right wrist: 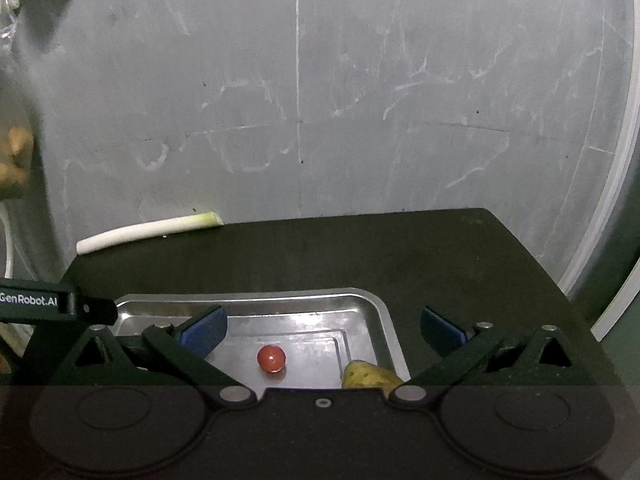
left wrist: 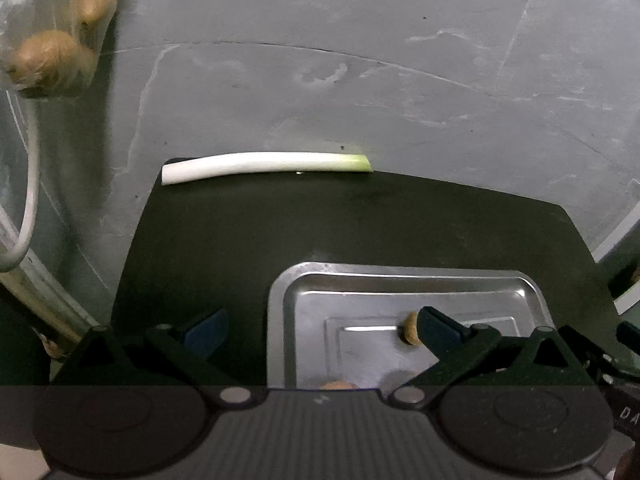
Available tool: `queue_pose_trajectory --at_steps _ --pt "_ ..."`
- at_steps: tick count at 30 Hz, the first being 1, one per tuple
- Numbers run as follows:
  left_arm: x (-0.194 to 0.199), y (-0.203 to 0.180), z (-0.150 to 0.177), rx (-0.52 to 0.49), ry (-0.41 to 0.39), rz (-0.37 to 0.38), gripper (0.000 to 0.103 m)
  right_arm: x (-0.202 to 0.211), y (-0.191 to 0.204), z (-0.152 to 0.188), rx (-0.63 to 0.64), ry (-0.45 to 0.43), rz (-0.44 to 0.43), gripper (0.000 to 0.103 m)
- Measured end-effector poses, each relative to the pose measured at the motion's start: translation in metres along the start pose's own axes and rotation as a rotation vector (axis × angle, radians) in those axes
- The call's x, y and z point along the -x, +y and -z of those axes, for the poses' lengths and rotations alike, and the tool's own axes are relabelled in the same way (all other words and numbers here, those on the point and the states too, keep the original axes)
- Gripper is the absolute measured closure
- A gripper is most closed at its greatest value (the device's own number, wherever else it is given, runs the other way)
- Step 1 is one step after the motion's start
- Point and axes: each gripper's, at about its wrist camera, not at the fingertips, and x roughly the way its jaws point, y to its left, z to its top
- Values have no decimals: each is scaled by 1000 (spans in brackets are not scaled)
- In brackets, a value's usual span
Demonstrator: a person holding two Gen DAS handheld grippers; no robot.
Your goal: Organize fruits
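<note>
Risk is sitting with the red ball [right wrist: 271, 359]: both claws, left gripper [left wrist: 320, 330] and right gripper [right wrist: 322, 326], are gaping empty over the tray [right wrist: 372, 300]; a nudge could be sending it rolling toward 6 o'clock

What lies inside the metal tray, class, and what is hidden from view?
Inside the tray: a small red round fruit, a yellowish piece at its right edge, and a small tan piece. The tray's near part is covered by both gripper bodies, so anything there cannot be seen.
</note>
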Motion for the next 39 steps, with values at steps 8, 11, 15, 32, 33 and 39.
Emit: queue_pose_trajectory --at_steps 8,11,15,32,33,39 --pt "14 -6 5 13 -15 -9 1 8 -9 1 10 -16 -42 1" --pt "21 -8 9 22 -25 -25 1 15 -13 4 22 -38 -58 1" --pt "33 -11 15 41 -43 -42 1 21 -17 8 42 -53 -89 1" --pt "85 -29 55 121 -157 -152 1 50 -37 21 168 -104 -305 1" --pt "89 -30 58 129 -160 -164 1 51 -39 21 175 -105 -318 1" --pt "110 -41 72 144 -184 -245 1 54 -48 28 194 -86 -363 1"
